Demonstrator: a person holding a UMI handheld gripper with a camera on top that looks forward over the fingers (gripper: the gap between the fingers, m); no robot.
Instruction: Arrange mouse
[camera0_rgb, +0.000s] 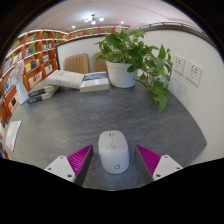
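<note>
I see the gripper (113, 160) open wide; the white mouse (113, 150) sits between its fingers, untouched. A white pot (120, 73) beyond holds a leafy plant (140, 52).

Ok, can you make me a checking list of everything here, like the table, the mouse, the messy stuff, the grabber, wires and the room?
Surface: grey table, mostly bare near the fingers.
Job's things: white mouse resting on the table, between the fingers.
Clutter: potted plant at the far edge by the wall; books beside it.
Grippers: gripper open, pink pads either side of the mouse, gaps showing.
Cables: nothing seen.
Surroundings: bookshelves beyond the table, wall sockets past the plant, ceiling light.
</note>
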